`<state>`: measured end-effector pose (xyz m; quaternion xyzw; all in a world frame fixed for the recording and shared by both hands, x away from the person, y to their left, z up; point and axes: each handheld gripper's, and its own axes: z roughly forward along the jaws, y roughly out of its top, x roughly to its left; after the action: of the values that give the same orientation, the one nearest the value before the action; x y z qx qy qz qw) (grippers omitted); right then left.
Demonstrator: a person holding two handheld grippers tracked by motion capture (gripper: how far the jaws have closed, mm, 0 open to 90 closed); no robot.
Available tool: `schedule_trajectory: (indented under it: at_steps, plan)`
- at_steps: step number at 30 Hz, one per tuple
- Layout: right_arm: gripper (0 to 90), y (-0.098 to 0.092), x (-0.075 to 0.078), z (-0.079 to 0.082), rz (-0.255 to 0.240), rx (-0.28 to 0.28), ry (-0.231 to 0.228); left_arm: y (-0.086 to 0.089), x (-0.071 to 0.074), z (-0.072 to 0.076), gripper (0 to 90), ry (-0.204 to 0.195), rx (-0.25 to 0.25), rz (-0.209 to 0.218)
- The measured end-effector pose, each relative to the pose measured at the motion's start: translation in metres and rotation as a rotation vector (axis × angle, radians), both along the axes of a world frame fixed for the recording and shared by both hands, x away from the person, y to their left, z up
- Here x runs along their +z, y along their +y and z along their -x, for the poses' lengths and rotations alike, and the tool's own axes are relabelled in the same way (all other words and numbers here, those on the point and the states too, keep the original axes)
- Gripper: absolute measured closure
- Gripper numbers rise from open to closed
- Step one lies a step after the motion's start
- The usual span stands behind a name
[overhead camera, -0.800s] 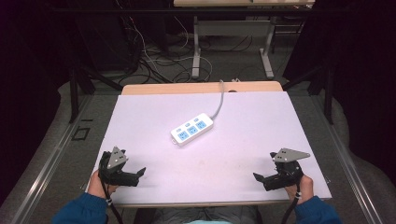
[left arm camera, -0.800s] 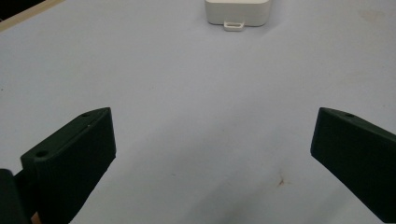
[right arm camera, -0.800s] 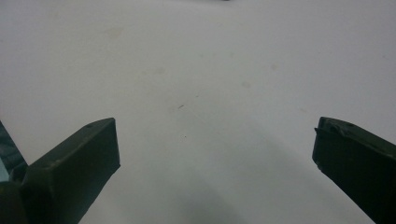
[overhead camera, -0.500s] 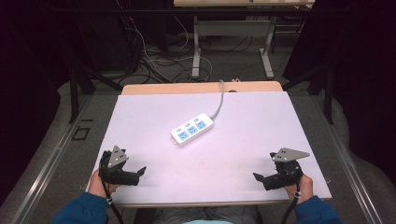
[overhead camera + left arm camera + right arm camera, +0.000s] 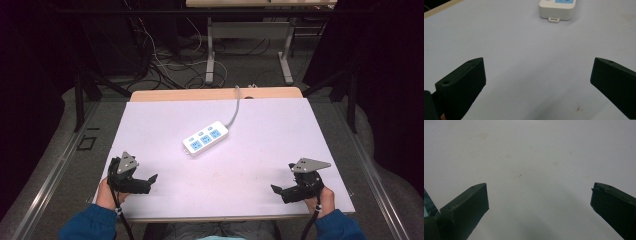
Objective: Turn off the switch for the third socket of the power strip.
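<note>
High view: a white-topped table [image 5: 260,125] is occupying the centre of the scene, with a bare wooden strip showing along its far edge. A white power strip [image 5: 205,140] with blue socket faces is lying diagonally near the table's middle, and its grey cord [image 5: 233,112] is running away toward the far edge. The left gripper [image 5: 145,182] is resting near the near-left corner, held in a hand [image 5: 106,192] with a blue sleeve, well apart from the power strip. The right gripper [image 5: 280,191] is sitting near the near-right corner, likewise held from below.

Left gripper view: the two black jaws are standing wide apart with nothing between them, and the near end of the power strip [image 5: 556,11] is lying ahead on the table top.

Right gripper view: the jaws are spread wide over bare table surface [image 5: 536,165], grasping nothing.
</note>
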<state>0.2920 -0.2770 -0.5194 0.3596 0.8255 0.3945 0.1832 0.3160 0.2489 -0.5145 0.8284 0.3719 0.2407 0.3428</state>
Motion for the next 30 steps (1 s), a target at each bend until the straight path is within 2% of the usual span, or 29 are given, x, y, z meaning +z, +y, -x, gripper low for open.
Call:
schedule_trajectory:
  at_steps: [9, 13, 20, 30]
  plan:
    - [1.0, 0.001, 0.001, 0.000, 0.003, 0.002, -0.003, -0.005, 0.002, -0.012, 0.1, 0.004, 0.013, 0.002]
    - [1.0, 0.001, 0.001, 0.000, 0.004, 0.001, -0.002, -0.007, 0.004, -0.016, 0.0, 0.010, 0.012, -0.009]
    - [1.2, 0.000, 0.001, 0.000, 0.011, 0.013, 0.001, -0.013, 0.009, -0.029, 0.0, 0.001, 0.015, 0.007]
    - [1.4, 0.002, 0.000, -0.001, 0.004, 0.000, 0.003, -0.023, 0.011, -0.048, 0.0, 0.001, 0.004, -0.007]
